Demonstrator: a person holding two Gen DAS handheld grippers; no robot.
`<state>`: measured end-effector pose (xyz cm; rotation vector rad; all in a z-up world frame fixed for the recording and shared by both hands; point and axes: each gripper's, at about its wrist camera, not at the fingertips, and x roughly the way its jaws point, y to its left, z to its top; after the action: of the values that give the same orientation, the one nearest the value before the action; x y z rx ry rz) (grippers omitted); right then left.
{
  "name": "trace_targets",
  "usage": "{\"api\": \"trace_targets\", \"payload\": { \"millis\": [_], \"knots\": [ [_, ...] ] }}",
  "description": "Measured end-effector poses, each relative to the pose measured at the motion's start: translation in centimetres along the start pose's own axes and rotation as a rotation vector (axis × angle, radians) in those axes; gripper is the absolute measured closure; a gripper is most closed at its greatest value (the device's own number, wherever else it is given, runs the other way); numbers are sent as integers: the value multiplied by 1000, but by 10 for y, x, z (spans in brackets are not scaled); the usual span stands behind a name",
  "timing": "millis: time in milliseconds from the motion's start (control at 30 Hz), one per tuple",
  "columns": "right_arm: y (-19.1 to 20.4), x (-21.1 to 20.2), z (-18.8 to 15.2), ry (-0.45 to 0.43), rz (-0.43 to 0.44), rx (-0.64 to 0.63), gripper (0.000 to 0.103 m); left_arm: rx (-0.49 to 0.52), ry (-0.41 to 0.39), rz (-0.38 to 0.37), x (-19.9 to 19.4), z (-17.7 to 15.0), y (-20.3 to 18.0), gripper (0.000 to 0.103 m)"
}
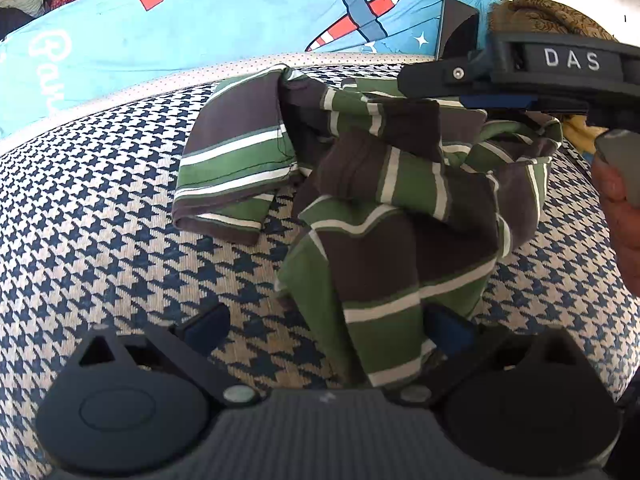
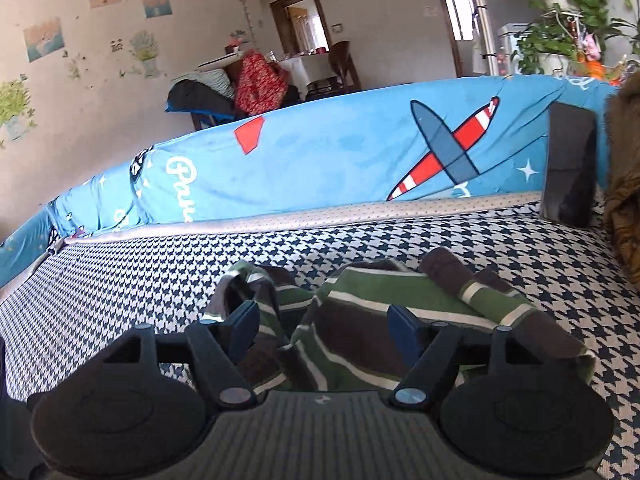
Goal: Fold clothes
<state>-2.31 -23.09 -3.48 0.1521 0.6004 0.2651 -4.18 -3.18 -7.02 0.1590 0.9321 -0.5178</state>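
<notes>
On houndstooth cushion [image 1: 120, 220], striped shirt [image 1: 380, 208] lies crumpled, unfolded.
Left gripper [image 1: 320, 332] and right gripper [image 2: 320, 330] both spread wide, holding nothing, cloth between fingers. Best pinch single-layer edges, spread flat. Black box [image 2: 568, 168] at 2 o'clock, blue airplane cover [image 2: 320, 160] at 12; neither blocks.

Houndstooth cushion [image 1: 100, 208], blue and cream, filling the frame. Lying on it near centre: crumpled striped shirt [image 1: 372, 184]. Resting at two o'clock: black box [image 2: 568, 168], just beside brown fabric [image 2: 624, 200].
</notes>
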Motion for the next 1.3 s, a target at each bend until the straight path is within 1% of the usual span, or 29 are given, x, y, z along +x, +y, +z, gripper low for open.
{"api": "trace_targets", "payload": {
  "millis": [100,233,300,333,367,400,433,467,567,700,800,900,967,1000,1067,1133,1167,1200,1233,1267,1300],
  "knots": [
    [4,6,-4,41,20,-31,29,9,-2,0,3,0,-3,0],
    [11,19,-11,72,-14,-82,29,24,-4,-2,7,-1,-7,0],
    [10,27,-12,80,-55,-82,31,21,-6,4,9,-1,-8,0],
    [9,31,-13,83,-76,-81,43,15,-5,7,11,0,-8,0],
    [9,34,-14,87,-98,-80,59,10,-4,8,12,1,-9,0],
    [7,36,-13,87,-112,-65,66,6,-4,10,13,1,-9,0],
    [5,36,-10,73,-129,-42,78,4,-9,17,13,2,-9,0],
    [2,35,-8,58,-146,-20,87,3,-14,23,13,3,-9,0],
    [-8,31,0,-2,-192,57,93,4,-36,57,11,4,-9,0],
    [-21,21,8,-70,-291,147,95,-18,-42,97,11,7,-5,0],
    [-30,14,14,-121,-367,214,95,-30,-63,170,10,10,0,0],
    [-39,5,18,-166,-464,255,95,-28,-96,292,9,15,5,0],
    [-42,0,19,-183,-531,252,95,-56,-102,350,9,20,13,0],
    [-43,-2,20,-185,-549,250,95,-83,-104,377,8,22,19,0],
    [-48,-6,20,-183,-555,269,95,-131,-113,444,5,27,33,0],
    [-50,-11,19,-179,-547,287,95,-171,-128,572,-4,29,49,0],
    [-50,-13,19,-178,-548,289,94,-195,-132,575,-8,30,57,0],
    [-49,-15,19,-178,-546,279,92,-219,-136,577,-12,31,65,0],
    [-47,-17,19,-178,-544,268,86,-245,-139,572,-16,32,73,0],
    [-45,-19,19,-184,-539,255,83,-277,-137,532,-20,32,79,0],
    [-42,-23,19,-193,-536,236,83,-307,-135,493,-24,32,86,0]
  ]
}}
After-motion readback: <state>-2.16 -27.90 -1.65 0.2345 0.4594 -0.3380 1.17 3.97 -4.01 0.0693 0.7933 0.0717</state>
